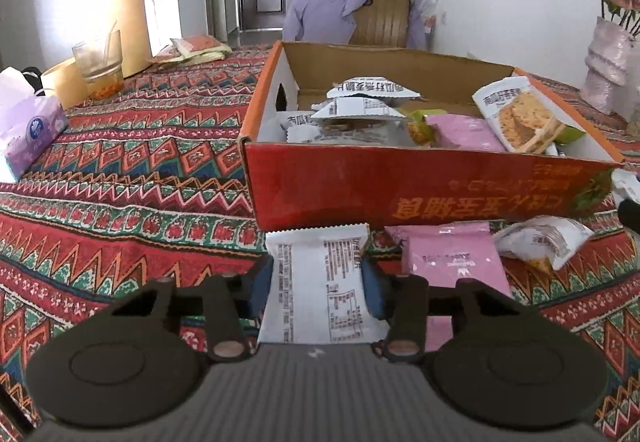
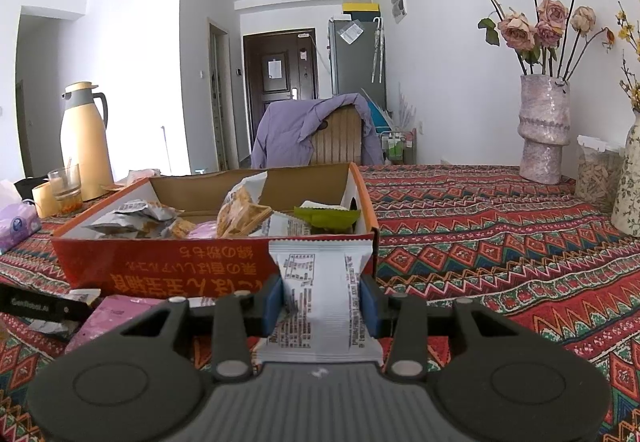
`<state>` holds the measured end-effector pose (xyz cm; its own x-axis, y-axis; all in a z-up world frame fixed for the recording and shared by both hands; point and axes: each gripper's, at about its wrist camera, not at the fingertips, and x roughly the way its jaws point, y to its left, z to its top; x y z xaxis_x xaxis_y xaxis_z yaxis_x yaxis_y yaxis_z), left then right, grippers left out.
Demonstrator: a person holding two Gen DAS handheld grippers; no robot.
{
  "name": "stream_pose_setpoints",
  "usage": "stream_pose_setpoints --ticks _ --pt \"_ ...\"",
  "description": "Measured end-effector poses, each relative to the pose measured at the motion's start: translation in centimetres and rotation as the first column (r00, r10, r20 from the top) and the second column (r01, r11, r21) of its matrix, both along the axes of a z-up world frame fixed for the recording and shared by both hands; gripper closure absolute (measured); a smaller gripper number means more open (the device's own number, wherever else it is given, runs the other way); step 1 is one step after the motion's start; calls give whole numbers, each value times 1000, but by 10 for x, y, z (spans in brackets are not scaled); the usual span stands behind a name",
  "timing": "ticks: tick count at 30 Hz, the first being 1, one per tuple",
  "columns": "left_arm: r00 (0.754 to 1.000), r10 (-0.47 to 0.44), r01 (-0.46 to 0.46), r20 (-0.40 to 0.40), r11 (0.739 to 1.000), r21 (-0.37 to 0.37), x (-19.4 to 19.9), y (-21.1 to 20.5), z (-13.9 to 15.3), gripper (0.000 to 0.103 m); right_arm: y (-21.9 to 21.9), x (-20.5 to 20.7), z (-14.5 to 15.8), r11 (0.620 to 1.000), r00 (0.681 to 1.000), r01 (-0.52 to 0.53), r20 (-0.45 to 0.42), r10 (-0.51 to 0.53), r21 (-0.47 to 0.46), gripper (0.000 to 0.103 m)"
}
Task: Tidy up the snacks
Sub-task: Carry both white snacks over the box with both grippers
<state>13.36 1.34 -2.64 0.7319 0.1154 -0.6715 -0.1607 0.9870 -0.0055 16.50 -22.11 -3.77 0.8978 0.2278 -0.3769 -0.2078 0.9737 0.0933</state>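
the left gripper [image 1: 318, 280] has its fingers clenched on a white printed snack packet [image 1: 320, 282], long axis running up-frame toward the red cardboard box [image 1: 400, 186] just beyond; the right gripper [image 2: 322, 304] grips another white packet [image 2: 320, 298] at the box's lower right corner, tilted gently down.

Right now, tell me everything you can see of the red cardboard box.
The red cardboard box is an open, lidless tray: glossy red outside with upside-down yellow lettering, orange rim, plain brown and white inside, an oval hand hole in each end wall. It sits flat on the patterned tablecloth, partly filled with loose snack packets in white, pink and green wrappers. More packets lie on the cloth near its front wall.
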Motion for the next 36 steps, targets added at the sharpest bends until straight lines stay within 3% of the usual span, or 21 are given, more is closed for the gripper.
stream_pose_setpoints --ticks 11,19,29,36 --pt "996 -26 29 85 999 -29 -22 1 21 55 1 -9 7 1000 999 0 42 1 -13 63" --pt "985 -45 54 166 998 -46 -29 -5 46 55 18 -26 33 996 989 -57 132 65 -63 63" --pt "971 -83 93 225 995 -33 -13 -20 73 55 35 -17 64 993 978 -77 186 93 -95 63" --pt "963 -87 96 253 995 -24 7 -30 89 55 40 11 75 993 981 -87 169 99 -79 63"
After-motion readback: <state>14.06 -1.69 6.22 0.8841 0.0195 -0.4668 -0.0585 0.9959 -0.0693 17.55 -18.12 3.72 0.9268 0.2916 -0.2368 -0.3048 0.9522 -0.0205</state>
